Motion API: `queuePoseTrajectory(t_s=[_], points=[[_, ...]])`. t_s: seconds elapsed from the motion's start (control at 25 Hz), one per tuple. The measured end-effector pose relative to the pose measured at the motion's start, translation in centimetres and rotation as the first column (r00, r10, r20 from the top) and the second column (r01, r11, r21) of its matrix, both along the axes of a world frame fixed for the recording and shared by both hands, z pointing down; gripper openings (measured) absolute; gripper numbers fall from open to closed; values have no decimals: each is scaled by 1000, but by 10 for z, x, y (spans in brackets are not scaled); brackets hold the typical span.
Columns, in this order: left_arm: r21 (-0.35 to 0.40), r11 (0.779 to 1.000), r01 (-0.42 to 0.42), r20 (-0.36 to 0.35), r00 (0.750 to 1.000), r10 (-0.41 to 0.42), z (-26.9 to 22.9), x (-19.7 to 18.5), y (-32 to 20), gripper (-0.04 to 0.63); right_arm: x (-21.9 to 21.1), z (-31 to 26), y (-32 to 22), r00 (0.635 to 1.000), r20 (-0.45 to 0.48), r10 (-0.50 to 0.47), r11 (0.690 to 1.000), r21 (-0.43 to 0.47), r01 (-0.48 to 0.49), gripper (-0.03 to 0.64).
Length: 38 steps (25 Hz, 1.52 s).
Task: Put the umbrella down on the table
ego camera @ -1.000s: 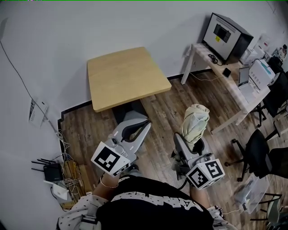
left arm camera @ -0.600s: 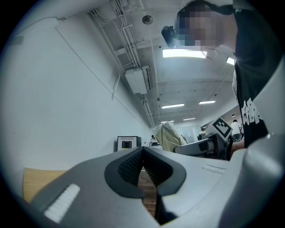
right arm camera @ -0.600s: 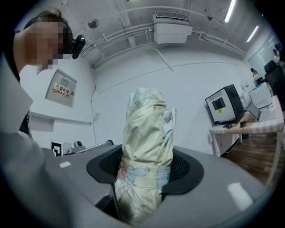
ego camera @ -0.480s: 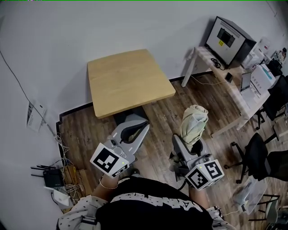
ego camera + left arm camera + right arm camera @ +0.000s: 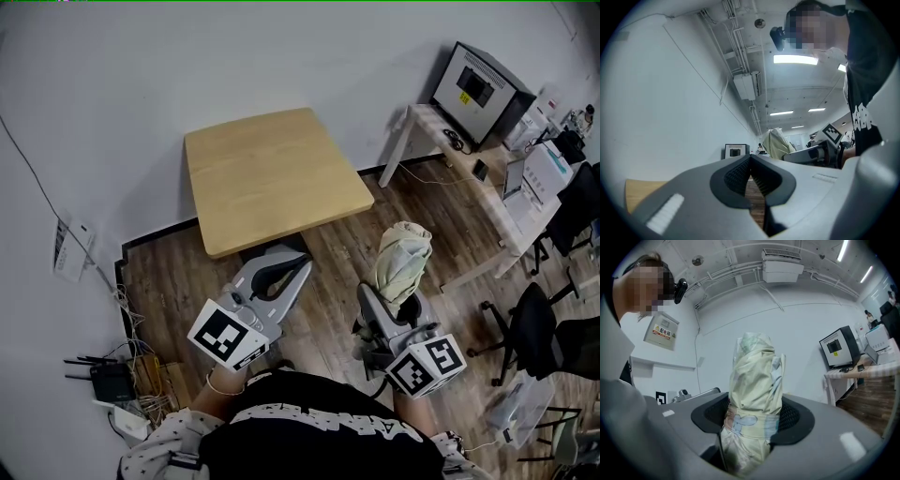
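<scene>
A folded pale cream umbrella (image 5: 402, 260) stands upright in my right gripper (image 5: 392, 302), which is shut on its lower part. In the right gripper view the umbrella (image 5: 753, 394) fills the gap between the dark pads and rises above them. My left gripper (image 5: 281, 272) is shut with nothing in it, its tips meeting just short of the near edge of the square wooden table (image 5: 272, 173). In the left gripper view the pads (image 5: 736, 176) touch, and the umbrella (image 5: 778, 143) shows off to the right. Both grippers hang over the floor, in front of the table.
A long white desk (image 5: 487, 202) with a monitor (image 5: 480, 84) and a laptop runs along the right. Black office chairs (image 5: 530, 328) stand at right. A router and cables (image 5: 112, 380) lie on the wooden floor at left. A white wall backs the table.
The table sits slightly lower and nearer in the head view. Both grippers keep their hold and posture; the umbrella stays upright in the right one.
</scene>
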<state>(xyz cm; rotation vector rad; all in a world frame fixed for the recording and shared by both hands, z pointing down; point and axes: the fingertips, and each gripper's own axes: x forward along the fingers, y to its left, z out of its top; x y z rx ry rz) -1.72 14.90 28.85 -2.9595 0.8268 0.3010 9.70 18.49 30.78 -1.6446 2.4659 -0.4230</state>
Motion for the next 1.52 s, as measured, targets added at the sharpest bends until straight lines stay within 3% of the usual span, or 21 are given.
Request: queuePoseTrajectory(t_s=[0.52,1.0,1.52], points=[[-16,1000,-14,-20,1000,14,6,-12,-12,-3,-12,3,-15,1000,-10,3,1000,-26,-3,291],[-36,990,134,13,991,-133,12,-35,-61,-3,-22,9,-79,994,-4,-108,994,-32,108,291],[-26,985,172,37,985,-171,13,-15,-128,-3,-6,16,-161,987,4,-162,985,-54,162,291]])
